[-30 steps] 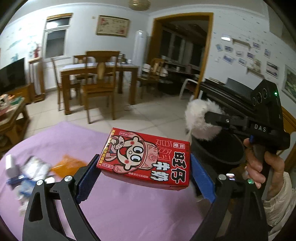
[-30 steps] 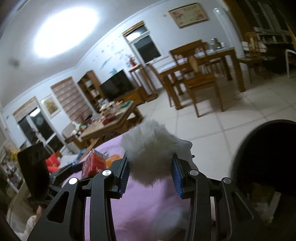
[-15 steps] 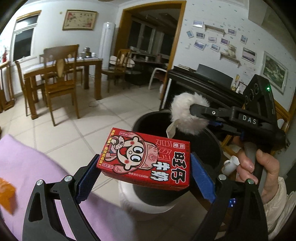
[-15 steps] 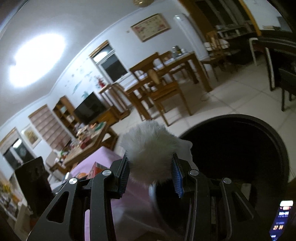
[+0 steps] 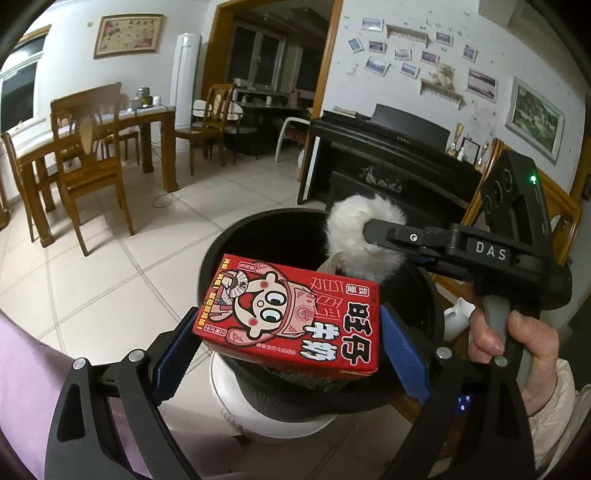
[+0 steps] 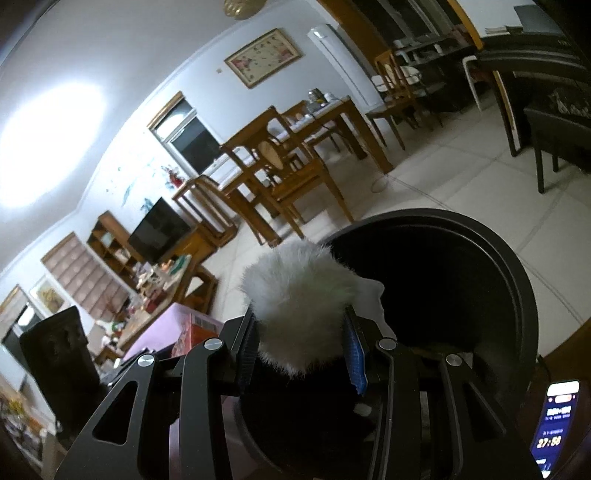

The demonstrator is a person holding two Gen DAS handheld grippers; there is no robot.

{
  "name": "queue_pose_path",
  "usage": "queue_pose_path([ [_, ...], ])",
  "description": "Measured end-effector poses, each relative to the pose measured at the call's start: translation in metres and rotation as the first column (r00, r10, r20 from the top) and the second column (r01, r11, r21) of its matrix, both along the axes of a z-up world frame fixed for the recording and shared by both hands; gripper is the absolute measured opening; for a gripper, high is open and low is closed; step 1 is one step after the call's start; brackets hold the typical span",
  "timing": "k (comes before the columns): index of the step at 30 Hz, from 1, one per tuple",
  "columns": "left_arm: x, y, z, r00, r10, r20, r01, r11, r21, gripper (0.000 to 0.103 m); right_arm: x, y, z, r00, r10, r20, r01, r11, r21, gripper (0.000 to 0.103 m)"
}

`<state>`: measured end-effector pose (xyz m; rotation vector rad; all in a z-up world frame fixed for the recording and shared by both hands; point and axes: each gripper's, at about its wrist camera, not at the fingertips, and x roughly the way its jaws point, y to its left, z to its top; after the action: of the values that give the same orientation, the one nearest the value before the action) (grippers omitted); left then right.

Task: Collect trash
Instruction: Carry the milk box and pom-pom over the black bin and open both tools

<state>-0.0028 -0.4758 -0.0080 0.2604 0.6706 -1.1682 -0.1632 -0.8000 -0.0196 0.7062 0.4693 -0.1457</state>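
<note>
**A tiled living and dining room under bright ceiling light**

Pale floor tiles run to a wooden dining table ringed by wooden chairs. A black upright piano stands against the white wall under small photographs. A framed picture hangs beside a dark window. A television and wooden shelves line the far wall.
</note>
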Motion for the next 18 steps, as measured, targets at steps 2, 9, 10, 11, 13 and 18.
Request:
queue_pose_path([
  [2,-0.001,-0.008,-0.003,1.0,-0.01,0.008,0.01,1.0,0.012,0.091,0.001,-0.005,-0.006,1.0,-0.009,-0.01,0.009,1.0,0.009,0.04],
  [9,-0.009,-0.034,-0.012,0.998,-0.049,0.036,0.048,0.998,0.046,0.091,-0.002,-0.007,-0.018,0.999,-0.043,-0.029,0.044,0.999,0.023,0.04],
  [10,-0.01,-0.035,-0.013,0.998,-0.053,0.041,0.051,0.997,0.05,0.091,-0.001,-0.009,-0.02,0.999,-0.042,-0.032,0.043,0.999,0.026,0.04],
  [11,-0.012,-0.038,-0.014,0.997,-0.062,0.052,0.059,0.996,0.059,0.091,-0.003,-0.008,-0.021,0.999,-0.04,-0.032,0.041,0.999,0.03,0.046],
  [13,-0.018,-0.042,-0.016,0.995,-0.072,0.063,0.067,0.995,0.073,0.092,-0.005,-0.01,-0.026,0.999,-0.038,-0.034,0.04,0.998,0.049,0.071],
  [18,-0.028,-0.044,-0.014,0.987,-0.079,0.137,0.066,0.993,0.102,0.098,-0.011,-0.008,-0.02,1.0,-0.028,0.003,0.028,0.999,0.033,0.09],
])
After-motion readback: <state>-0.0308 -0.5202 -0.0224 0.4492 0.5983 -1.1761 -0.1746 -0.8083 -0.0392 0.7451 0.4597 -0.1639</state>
